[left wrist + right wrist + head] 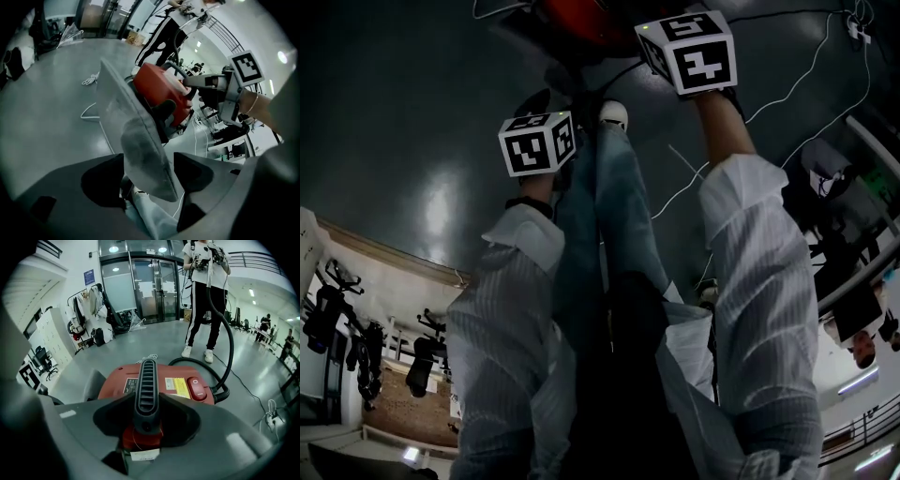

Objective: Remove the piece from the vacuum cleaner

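Observation:
The red vacuum cleaner (pixel 164 383) stands on the grey floor, and its top edge shows in the head view (pixel 581 21). My right gripper (pixel 146 404) is shut on its black ribbed carry handle (pixel 146 376); the left gripper view shows that gripper (pixel 191 86) at the vacuum's top. A flat grey bag-like piece (pixel 140 150) sticks out of the vacuum's (pixel 159 89) end and runs between the jaws of my left gripper (pixel 151 176). Those jaws stand wide and open, with a gap on each side of the piece. In the head view only the marker cubes (pixel 538 142) (pixel 689 52) show.
A person in black striped trousers (pixel 204 301) stands beyond the vacuum holding its black hose (pixel 228 352). A white cable (pixel 91 79) lies on the floor, a power strip (pixel 272 408) at the right. My own legs in jeans (pixel 614 206) stand beside the vacuum. Glass doors (pixel 143 287) are behind.

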`<state>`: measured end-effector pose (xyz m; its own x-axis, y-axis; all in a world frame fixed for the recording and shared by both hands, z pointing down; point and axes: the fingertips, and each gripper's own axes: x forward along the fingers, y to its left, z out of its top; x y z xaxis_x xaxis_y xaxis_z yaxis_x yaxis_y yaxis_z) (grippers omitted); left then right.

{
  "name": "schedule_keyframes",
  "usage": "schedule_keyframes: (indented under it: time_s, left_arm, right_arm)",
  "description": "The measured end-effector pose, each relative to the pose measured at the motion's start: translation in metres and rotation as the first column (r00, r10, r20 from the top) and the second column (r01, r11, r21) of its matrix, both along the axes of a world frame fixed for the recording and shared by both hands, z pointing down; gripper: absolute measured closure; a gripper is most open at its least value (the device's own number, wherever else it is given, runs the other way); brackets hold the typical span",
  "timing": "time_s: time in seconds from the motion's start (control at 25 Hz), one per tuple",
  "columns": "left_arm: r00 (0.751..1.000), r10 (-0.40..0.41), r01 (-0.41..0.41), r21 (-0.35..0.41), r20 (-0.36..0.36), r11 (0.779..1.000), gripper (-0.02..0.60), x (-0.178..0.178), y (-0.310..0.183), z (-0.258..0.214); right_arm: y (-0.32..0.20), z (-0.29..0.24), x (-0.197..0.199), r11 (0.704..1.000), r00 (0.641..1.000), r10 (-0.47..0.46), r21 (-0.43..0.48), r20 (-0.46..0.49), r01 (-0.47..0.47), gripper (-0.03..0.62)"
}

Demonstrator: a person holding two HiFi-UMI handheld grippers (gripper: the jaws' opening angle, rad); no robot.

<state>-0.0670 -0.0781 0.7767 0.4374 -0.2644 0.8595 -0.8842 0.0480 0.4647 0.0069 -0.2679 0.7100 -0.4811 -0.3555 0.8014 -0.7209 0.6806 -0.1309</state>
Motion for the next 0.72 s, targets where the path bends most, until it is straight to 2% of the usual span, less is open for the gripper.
schedule_keyframes:
  time_s: [0.28,0.36,0.48,0.56,0.72]
  left_arm:
    - [1.0,-0.022,0.021,-0.159,-0.008,0.987,0.283,0.007,0.001,0.03]
    - [1.0,-0.019,0.02,-0.173,0.007,0.985,0.359,0.004,0.004,0.032]
    - [0.999,0.021,-0.014,-0.158,0.044,0.987,0.544,0.002,0.01,0.032]
    - [0.996,0.053,-0.042,-0.143,0.071,0.989,0.568,0.002,0.012,0.031]
    - [0.995,0.04,-0.028,-0.133,0.09,0.991,0.571,-0.006,0.015,0.027]
  right_arm:
    - [-0.001,0.003,0.0,1.0,1.0,0.014,0.007,0.017,-0.014,0.444]
    - [-0.001,0.003,0.001,1.0,1.0,0.023,0.011,0.019,-0.023,0.444]
    - [0.0,0.004,0.002,0.999,0.999,0.032,0.016,0.015,-0.032,0.444]
    - [0.001,0.003,0.001,0.999,0.999,0.036,0.02,0.008,-0.036,0.444]
    - [0.001,0.002,0.001,0.999,0.999,0.038,0.035,-0.012,-0.038,0.442]
